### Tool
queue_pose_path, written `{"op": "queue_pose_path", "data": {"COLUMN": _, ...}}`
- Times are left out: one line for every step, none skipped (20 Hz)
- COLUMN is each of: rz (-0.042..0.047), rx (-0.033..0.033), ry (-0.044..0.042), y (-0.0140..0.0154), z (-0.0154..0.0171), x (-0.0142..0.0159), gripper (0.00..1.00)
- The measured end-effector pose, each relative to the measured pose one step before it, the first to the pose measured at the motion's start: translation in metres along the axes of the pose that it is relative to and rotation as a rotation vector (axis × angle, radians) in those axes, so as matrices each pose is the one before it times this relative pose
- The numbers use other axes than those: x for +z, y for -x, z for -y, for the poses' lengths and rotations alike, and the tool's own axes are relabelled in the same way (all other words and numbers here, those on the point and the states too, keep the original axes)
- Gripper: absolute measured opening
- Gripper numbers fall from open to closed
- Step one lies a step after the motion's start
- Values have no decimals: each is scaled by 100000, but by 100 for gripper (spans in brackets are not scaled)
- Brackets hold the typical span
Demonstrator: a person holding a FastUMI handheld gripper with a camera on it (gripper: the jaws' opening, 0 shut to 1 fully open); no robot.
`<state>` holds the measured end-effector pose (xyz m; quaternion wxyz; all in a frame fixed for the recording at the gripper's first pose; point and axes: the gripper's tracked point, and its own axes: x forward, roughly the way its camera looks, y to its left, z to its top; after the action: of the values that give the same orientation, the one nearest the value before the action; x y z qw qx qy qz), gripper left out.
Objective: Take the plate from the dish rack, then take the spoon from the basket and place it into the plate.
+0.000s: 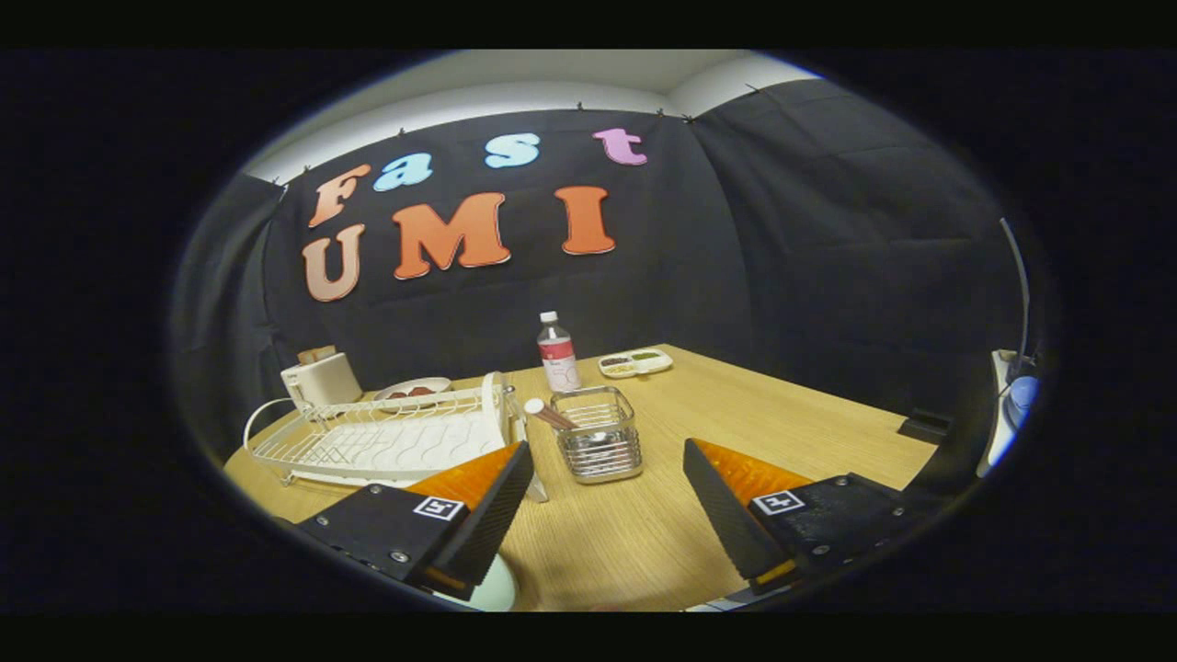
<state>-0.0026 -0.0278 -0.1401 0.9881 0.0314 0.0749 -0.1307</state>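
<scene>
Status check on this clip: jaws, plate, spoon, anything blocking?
Gripper jaws open, holding nothing. Plate upright at the dish rack end, beyond the fingers. Spoon in the basket, just ahead. Bare table between; nothing blocking.

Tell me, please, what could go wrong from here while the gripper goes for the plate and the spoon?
The open gripper holds nothing. The white plate stands on edge at the end of the white wire dish rack, so a pinch could tip it. The metal wire basket sits close beside it and might be knocked. The spoon's round-tipped handle leans out, easy to bump.
</scene>
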Motion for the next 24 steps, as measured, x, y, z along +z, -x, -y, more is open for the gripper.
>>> {"op": "queue_pose_path", "data": {"rz": 715, "rx": 818, "ry": 906, "y": -317, "z": -344, "x": 57, "gripper": 98}}
{"op": "queue_pose_path", "data": {"rz": 787, "rx": 776, "ry": 1243, "y": -461, "z": -399, "x": 230, "gripper": 98}}
{"op": "queue_pose_path", "data": {"rz": 1351, "rx": 286, "ry": 1660, "y": -441, "z": -190, "x": 333, "gripper": 97}}
{"op": "queue_pose_path", "data": {"rz": 1784, "rx": -186, "ry": 2061, "y": -470, "z": -273, "x": 376, "gripper": 96}}
{"op": "queue_pose_path", "data": {"rz": 1830, "rx": 253, "ry": 2061, "y": -490, "z": -290, "x": 398, "gripper": 94}}
{"op": "queue_pose_path", "data": {"rz": 1262, "rx": 320, "ry": 1412, "y": -616, "z": -411, "x": 421, "gripper": 93}}
{"op": "queue_pose_path", "data": {"rz": 284, "rx": 517, "ry": 232, "y": -603, "z": -517, "x": 183, "gripper": 89}}
{"op": "queue_pose_path", "data": {"rz": 253, "rx": 1049, "ry": -248, "y": -646, "z": -518, "x": 178, "gripper": 87}}
{"op": "queue_pose_path", "data": {"rz": -87, "rx": 998, "ry": -60, "y": -629, "z": -467, "x": -27, "gripper": 83}}
{"op": "queue_pose_path", "data": {"rz": -620, "rx": 463, "ry": 285, "y": -645, "z": -305, "x": -241, "gripper": 79}}
{"op": "queue_pose_path", "data": {"rz": -933, "rx": 174, "ry": 495, "y": -726, "z": -281, "x": -380, "gripper": 74}}
{"op": "queue_pose_path", "data": {"rz": -467, "rx": -51, "ry": 818, "y": -418, "z": -116, "x": -245, "gripper": 70}}
{"op": "queue_pose_path", "data": {"rz": -413, "rx": 179, "ry": 1135, "y": -464, "z": -100, "x": -126, "gripper": 61}}
{"op": "queue_pose_path", "data": {"rz": 62, "rx": 1119, "ry": 1598, "y": -303, "z": -386, "x": -113, "gripper": 55}}
{"op": "queue_pose_path", "data": {"rz": -385, "rx": -106, "ry": 1132, "y": -219, "z": -119, "x": -156, "gripper": 49}}
{"op": "queue_pose_path", "data": {"rz": -258, "rx": -1025, "ry": 506, "y": -270, "z": 96, "x": -99, "gripper": 48}}
{"op": "queue_pose_path", "data": {"rz": 124, "rx": -1187, "ry": -255, "y": -202, "z": 263, "x": 81, "gripper": 44}}
{"op": "queue_pose_path", "data": {"rz": 637, "rx": -1080, "ry": -797, "y": -192, "z": 179, "x": 228, "gripper": 41}}
{"op": "queue_pose_path", "data": {"rz": -396, "rx": -932, "ry": -724, "y": -94, "z": 92, "x": -19, "gripper": 34}}
{"op": "queue_pose_path", "data": {"rz": 254, "rx": -934, "ry": 627, "y": -166, "z": 70, "x": 17, "gripper": 28}}
{"op": "queue_pose_path", "data": {"rz": 452, "rx": -1374, "ry": 2411, "y": -148, "z": 313, "x": 15, "gripper": 21}}
{"op": "queue_pose_path", "data": {"rz": -8, "rx": -234, "ry": 1678, "y": -130, "z": 108, "x": -10, "gripper": 14}}
{"op": "queue_pose_path", "data": {"rz": 665, "rx": 689, "ry": -171, "y": 194, "z": -159, "x": 445, "gripper": 11}}
{"op": "queue_pose_path", "data": {"rz": 762, "rx": 263, "ry": -1661, "y": 162, "z": 40, "x": 349, "gripper": 9}}
